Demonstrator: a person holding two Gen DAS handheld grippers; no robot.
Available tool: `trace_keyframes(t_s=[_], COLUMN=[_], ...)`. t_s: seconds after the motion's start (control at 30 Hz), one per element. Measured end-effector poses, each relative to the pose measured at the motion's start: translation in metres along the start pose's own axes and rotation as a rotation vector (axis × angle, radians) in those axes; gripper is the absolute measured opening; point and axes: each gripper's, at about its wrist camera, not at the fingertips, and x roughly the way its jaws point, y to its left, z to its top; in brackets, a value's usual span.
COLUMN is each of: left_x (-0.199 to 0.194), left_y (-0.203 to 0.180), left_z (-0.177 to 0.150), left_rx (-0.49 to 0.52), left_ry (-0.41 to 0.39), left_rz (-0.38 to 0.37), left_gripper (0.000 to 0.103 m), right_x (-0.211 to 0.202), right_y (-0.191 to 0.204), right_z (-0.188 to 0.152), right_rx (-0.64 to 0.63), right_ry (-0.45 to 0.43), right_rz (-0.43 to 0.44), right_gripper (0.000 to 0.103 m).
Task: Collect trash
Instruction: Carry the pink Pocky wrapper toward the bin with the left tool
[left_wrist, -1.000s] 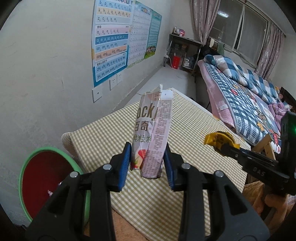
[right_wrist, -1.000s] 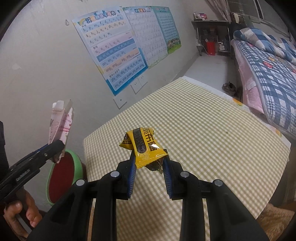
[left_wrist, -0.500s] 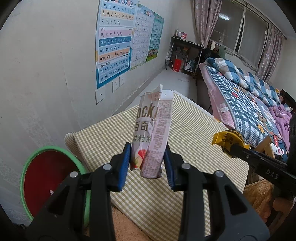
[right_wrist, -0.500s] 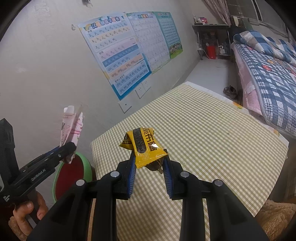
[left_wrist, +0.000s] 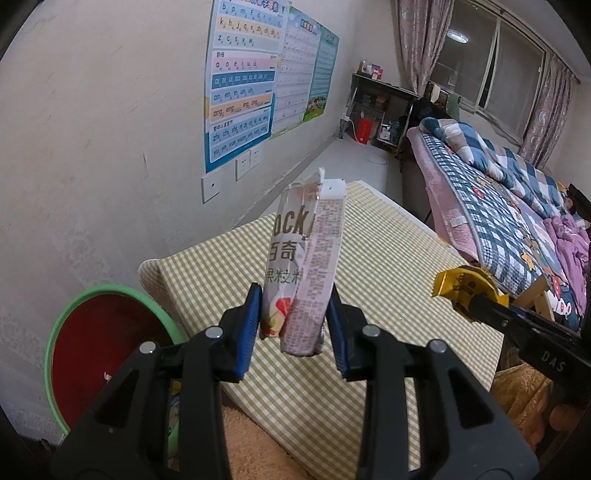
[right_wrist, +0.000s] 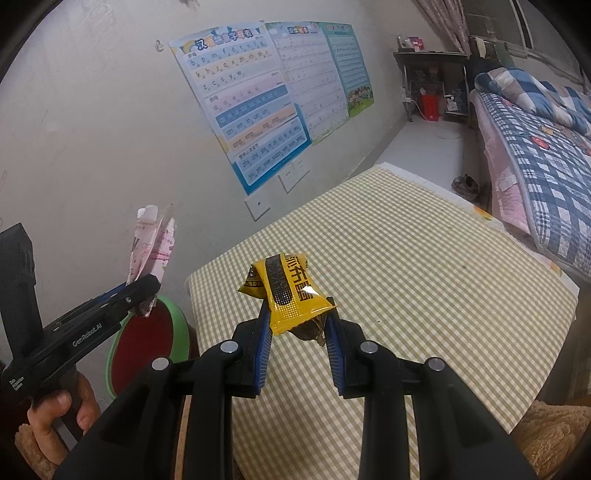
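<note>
In the left wrist view the left gripper (left_wrist: 293, 325) is clamped on the lower end of a pink snack wrapper (left_wrist: 304, 266), whose long axis stands up and away from the fingers, nearly upright; the green-rimmed basin (left_wrist: 59, 325) with its red inside, which I take to be the trash bin, sits below and to the left of this tool, past the corner of the checked table (left_wrist: 388, 280), near enough that a swing left and down looks like the coming move. The right gripper (left_wrist: 458, 295) shows at the far right of the same view, its tip closed on a yellow packet (left_wrist: 463, 286), well apart from the basin. In the right wrist view the right gripper (right_wrist: 297, 328) pinches the yellow packet (right_wrist: 286, 291) by its near end, the packet leaning up and slightly left from the fingers, over the checked table (right_wrist: 424, 295); the basin (right_wrist: 147, 339) lies down and left of this tool, beyond the left gripper (right_wrist: 142, 291) and its pink wrapper (right_wrist: 151, 251), so the left hand is plainly the nearer to it and would likely drop first
</note>
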Motion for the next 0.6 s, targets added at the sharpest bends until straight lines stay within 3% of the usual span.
trace_keyframes(t_s=[0.6], left_x=[0.004], left_y=[0.022], left_z=[-0.005], left_rx=[-0.046], left_ry=[0.011], left_rz=[0.015], left_gripper=[0.033], right_x=[0.013], right_y=[0.018], right_z=[-0.007], right_rx=[-0.038], right_ry=[0.044], right_rz=[0.012], right_gripper=[0.028])
